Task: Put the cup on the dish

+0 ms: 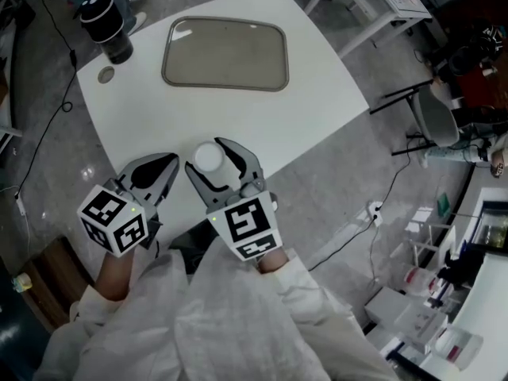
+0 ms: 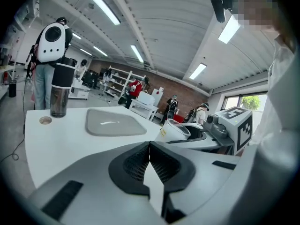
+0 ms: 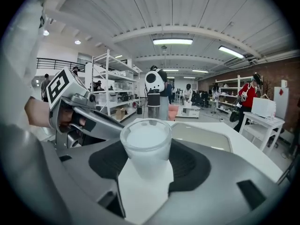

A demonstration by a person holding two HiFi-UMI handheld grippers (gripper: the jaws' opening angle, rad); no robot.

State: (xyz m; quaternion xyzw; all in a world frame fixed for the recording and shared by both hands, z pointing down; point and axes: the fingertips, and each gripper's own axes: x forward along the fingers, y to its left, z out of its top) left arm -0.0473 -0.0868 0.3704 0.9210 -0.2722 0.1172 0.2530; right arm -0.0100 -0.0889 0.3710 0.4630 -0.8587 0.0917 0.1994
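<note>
Right claw point(image 1: 209, 159) clamped round cup point(image 3: 146, 142), lower centre of head view. Left claw point(image 2: 150, 145) jaws together, holds nothing. Dish point(image 1: 225, 54) upper centre on surface point(image 1: 317, 94), well apart from cup. Best: carry cup upright, lower onto dish middle, release only once seated.

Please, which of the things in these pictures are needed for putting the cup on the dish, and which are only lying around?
Needed:
- cup, held in the right gripper
- grey dish, empty, farther along the table

Only lying around:
- dark tumbler, at the table's far left corner
- small round disc, beside the tumbler
- left gripper, shut and empty
</note>
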